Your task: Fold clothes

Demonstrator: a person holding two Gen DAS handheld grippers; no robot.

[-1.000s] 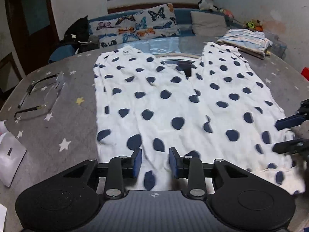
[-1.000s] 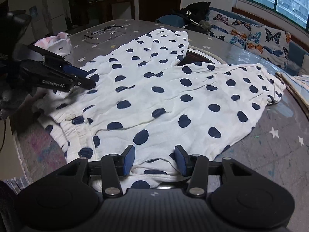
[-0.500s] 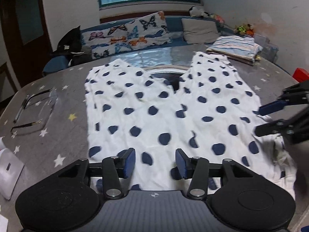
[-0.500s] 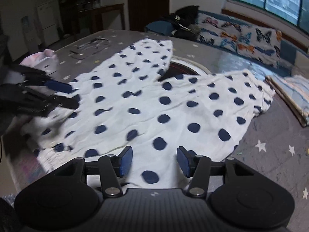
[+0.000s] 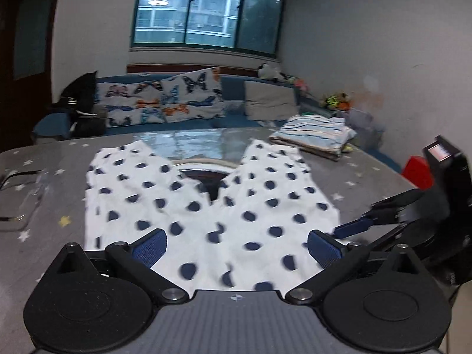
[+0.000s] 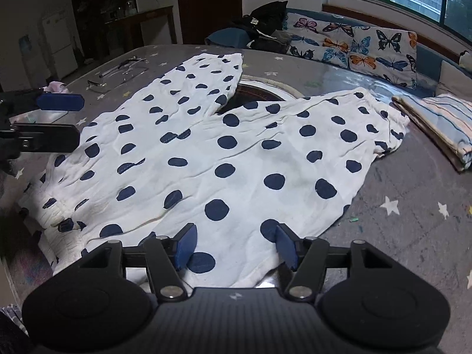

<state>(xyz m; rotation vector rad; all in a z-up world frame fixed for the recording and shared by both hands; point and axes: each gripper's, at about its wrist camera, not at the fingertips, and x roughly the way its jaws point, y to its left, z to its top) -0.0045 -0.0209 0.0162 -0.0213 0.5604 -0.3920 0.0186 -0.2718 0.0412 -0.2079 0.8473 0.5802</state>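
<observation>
**A:** What does the left wrist view show?

**B:** The left gripper (image 5: 236, 244) fills the bottom of the frame. Its blue pads are spread very wide and opening, with nothing pinched. Between and beyond them lie the polka-dot shorts (image 5: 206, 206), white with navy dots, flat on the grey star-printed bench (image 5: 53, 206) in the middle of the frame. Both legs point toward the top, where a window is. At the right edge the right gripper (image 5: 354, 230) reaches in over the shorts' side hem. A folded striped garment (image 5: 312, 135) sits at the upper right. The picture is slightly blurred.

**A:** And the right wrist view?

**B:** The right gripper (image 6: 236, 246) is at the bottom centre, pads apart and opening, hovering over the near edge of the shorts (image 6: 236, 159) without clamping. The cloth spreads across the centre, waistband at the lower left. The left gripper (image 6: 59, 121) enters at the left edge, open, above that waistband. A clear tray (image 6: 121, 73) rests in the upper left.

**A:** What could go wrong?

**B:** As I judge it, a gripper closing on only the top layer would leave the bottom layer behind and skew the fold. Uneven lifting could wrinkle the thin cloth, or drag a leg into the striped garment nearby.
</observation>
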